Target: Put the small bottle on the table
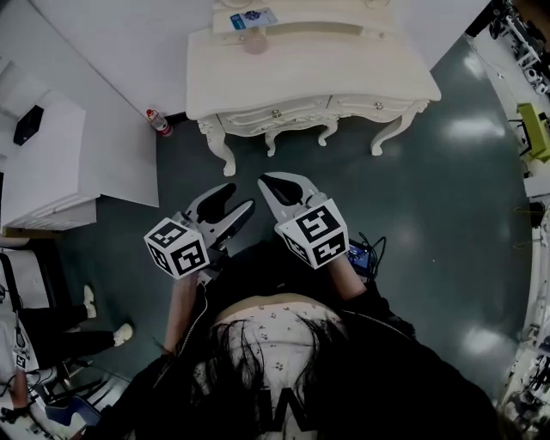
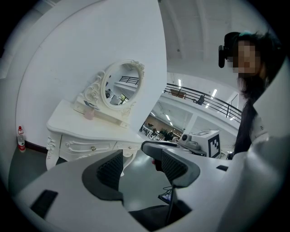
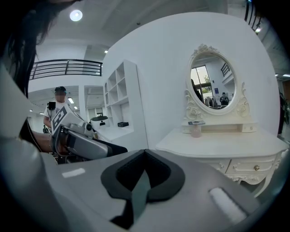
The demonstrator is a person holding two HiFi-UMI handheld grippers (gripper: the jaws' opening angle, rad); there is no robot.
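1. A person stands facing a white desk (image 1: 344, 76) topped by an oval mirror (image 3: 213, 81), a claw in each hand, both well short of the desk's front edge
2. The left claw (image 1: 237, 198) is released, its ribbed dark pads apart with only floor between them; the right claw (image 1: 273, 183) is clenched on nothing, its pads pressed together
3. A small pink bottle (image 1: 255, 40), squat and rounded, stands upright on the raised ledge at the back of the desk, under the mirror and just beside a blue-and-white card (image 1: 253, 17)
4. A red-capped bottle (image 1: 157, 121), slim and clear, stands on the dark green floor (image 1: 447, 172) against the wall, left of the desk and well apart from both claws
5. If the pink bottle is the one meant, it already sits where the task wants it; if the red-capped bottle is meant, lifting it onto the desk is what remains
6. The desk looks like glossy painted wood, with curved carved legs, a scalloped front and small round knobs; the floor is smooth and mirrors the ceiling lights
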